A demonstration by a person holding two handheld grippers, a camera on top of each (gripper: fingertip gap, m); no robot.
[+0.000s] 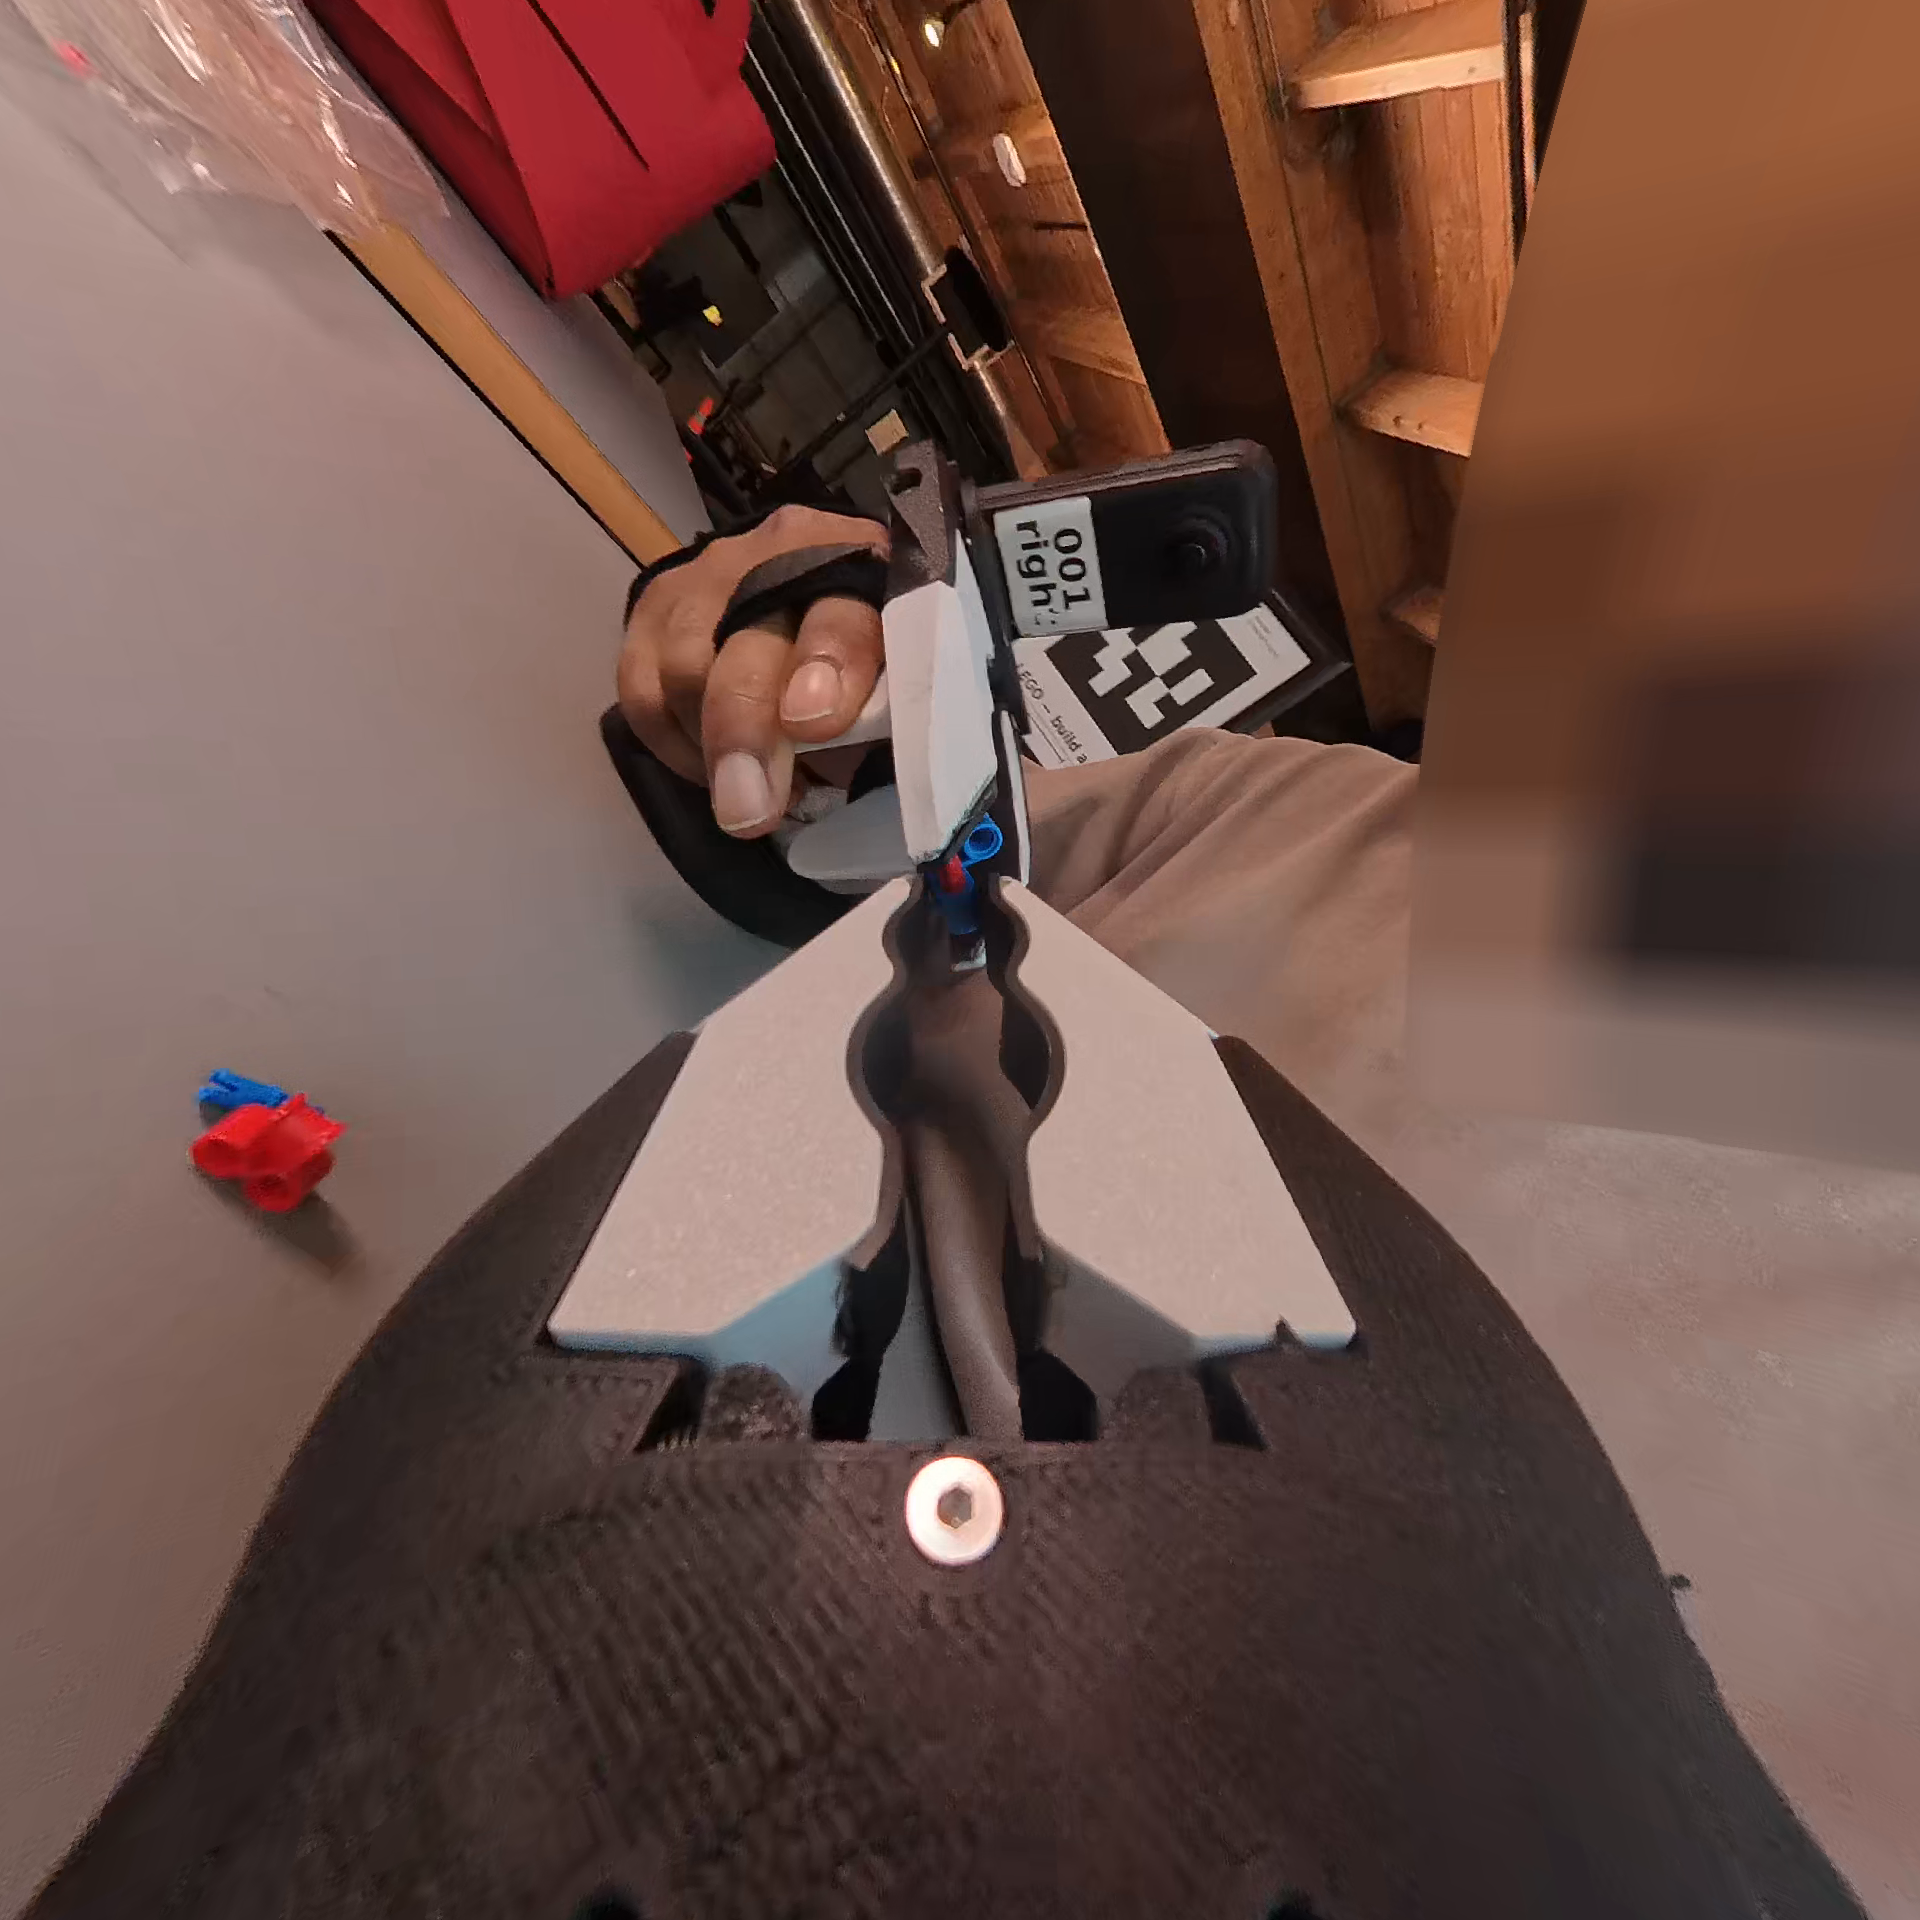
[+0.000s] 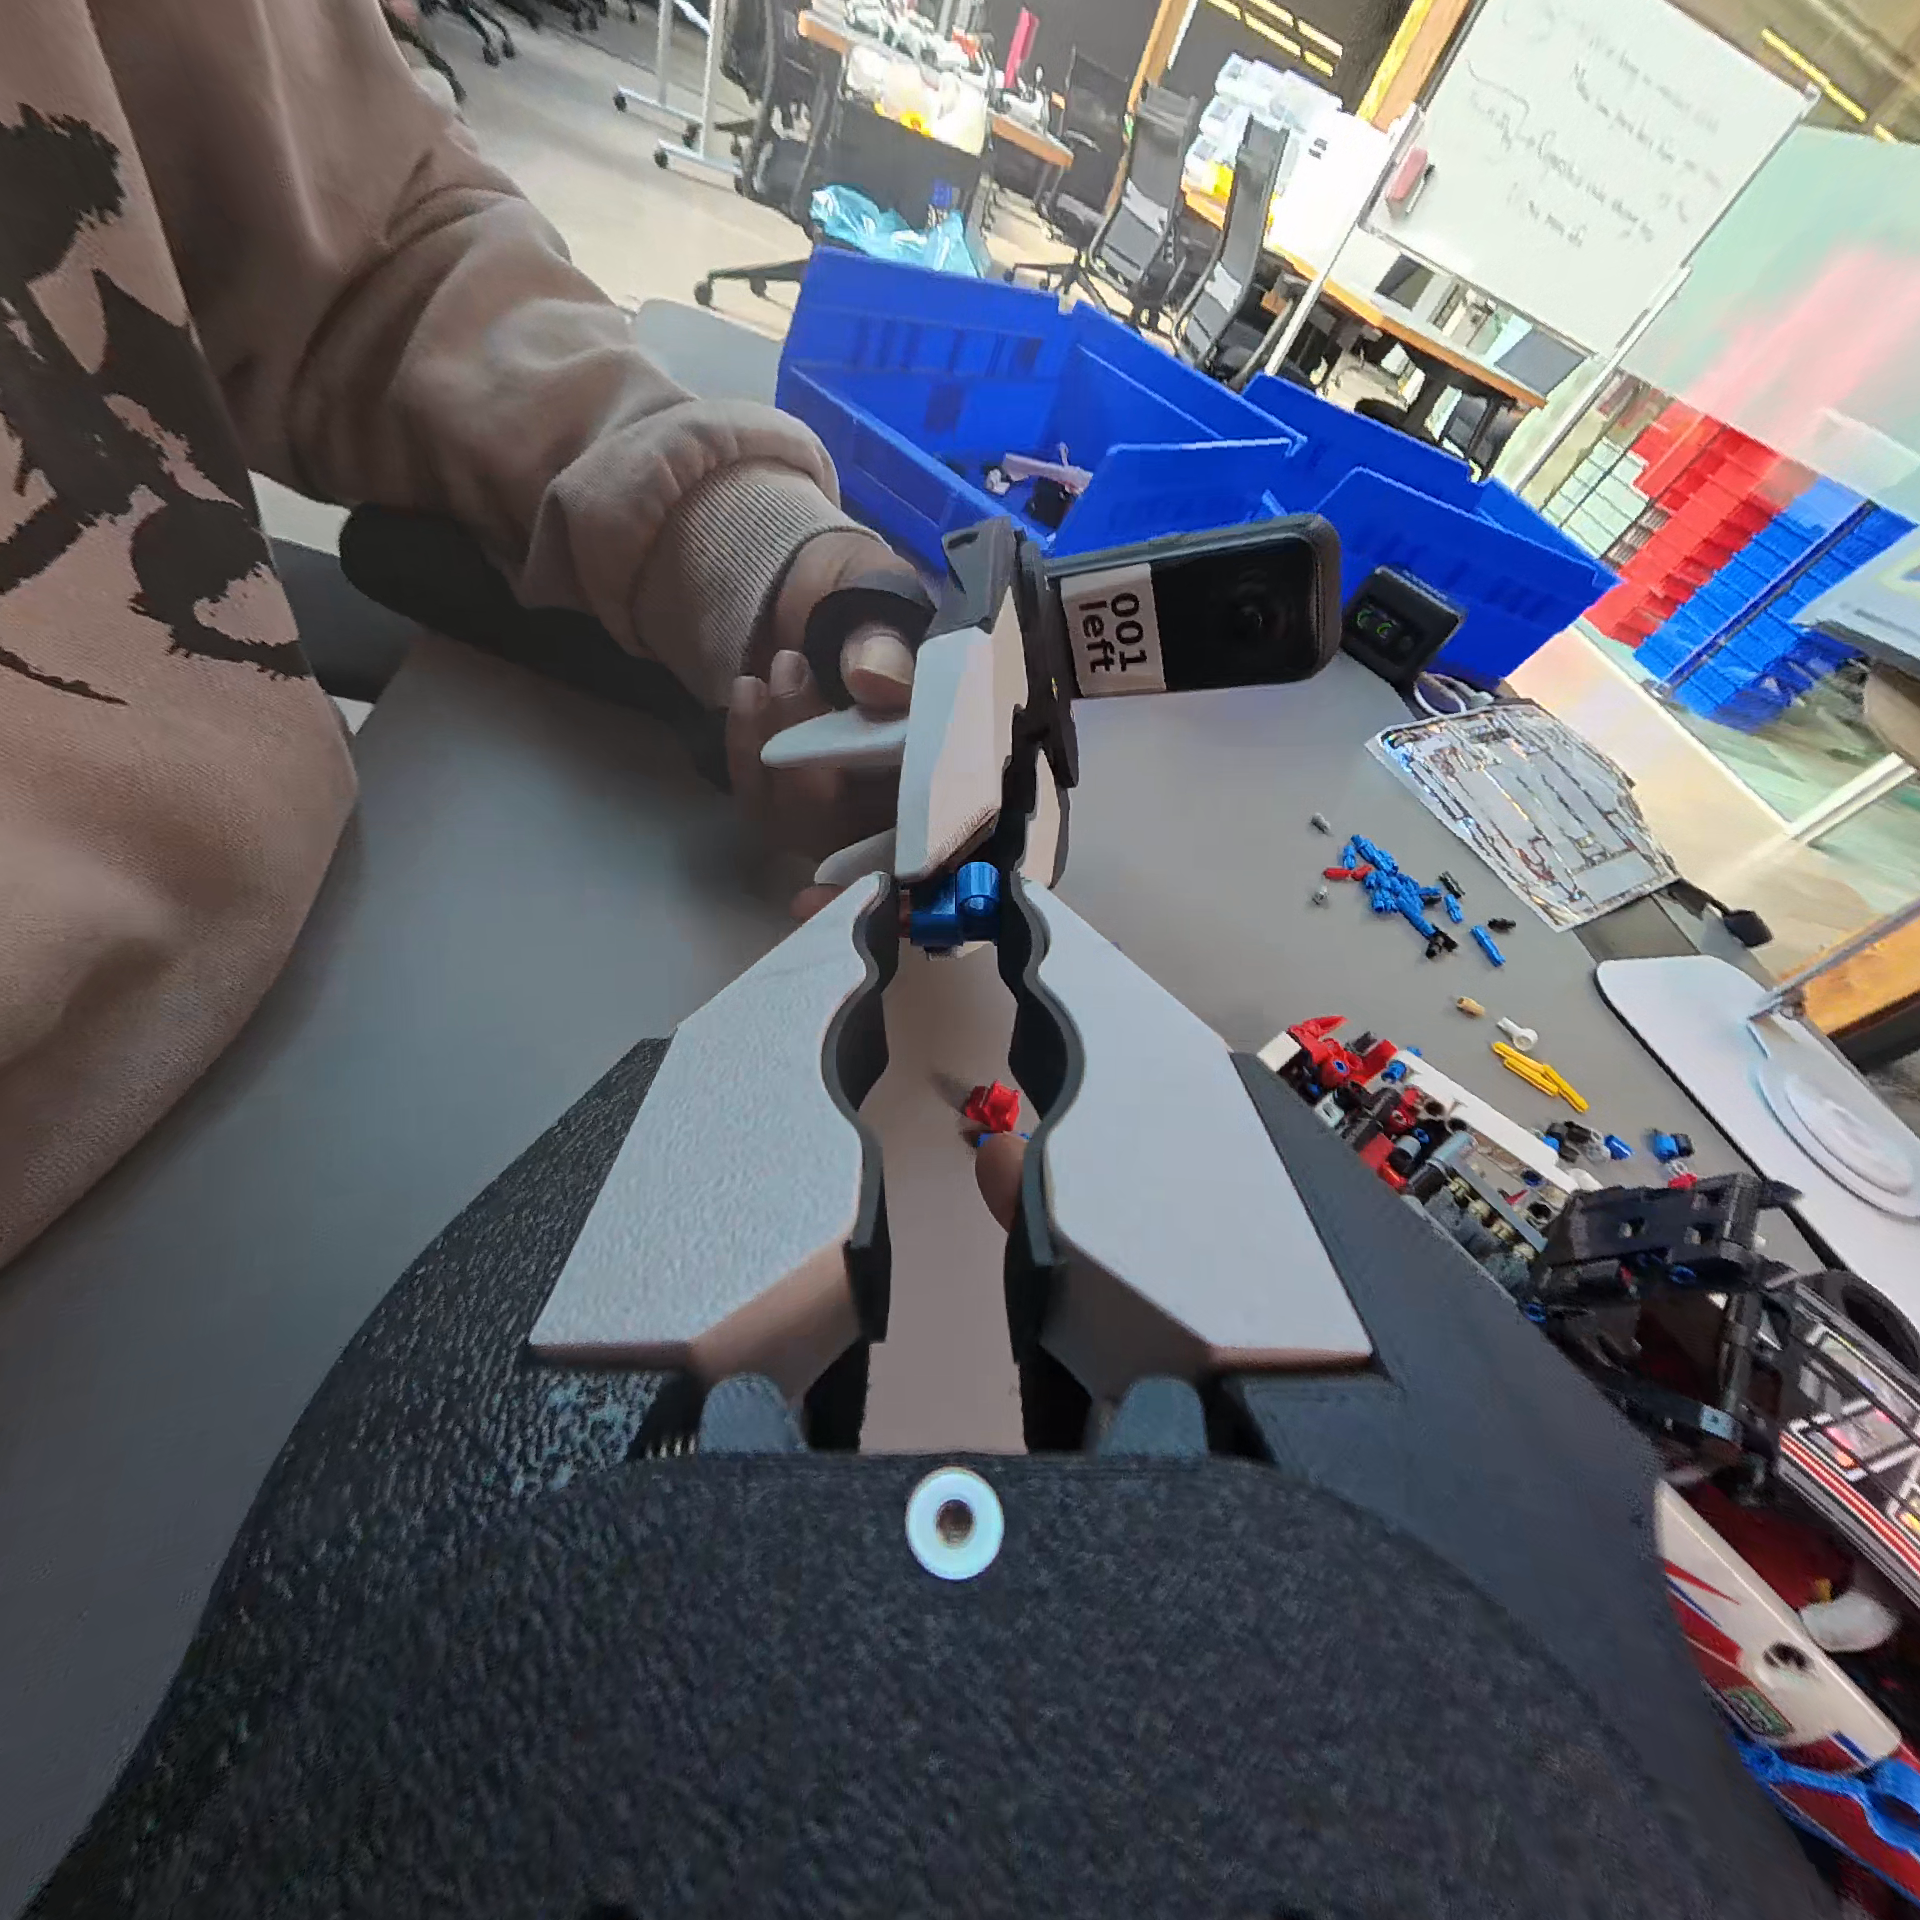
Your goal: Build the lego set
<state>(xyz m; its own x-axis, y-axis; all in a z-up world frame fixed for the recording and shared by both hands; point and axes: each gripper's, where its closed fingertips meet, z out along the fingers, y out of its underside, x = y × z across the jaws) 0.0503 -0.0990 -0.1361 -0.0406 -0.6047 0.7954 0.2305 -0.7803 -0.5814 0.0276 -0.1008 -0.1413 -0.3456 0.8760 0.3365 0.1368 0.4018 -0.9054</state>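
Note:
A small blue and red lego piece is held in the air between both grippers, which meet tip to tip above the grey table. My left gripper is closed on it from one side; it also shows in the right wrist view. My right gripper is closed on its blue part from the opposite side; it also shows in the left wrist view. Most of the piece is hidden by the fingertips. A loose red and blue piece lies on the table.
A partly built lego car stands at the right. Loose blue pins and yellow pins lie beyond it, beside a clear plastic bag. Blue bins stand at the table's far edge. The person's sleeve is at the left. The tips of both grippers are at nearly the same place.

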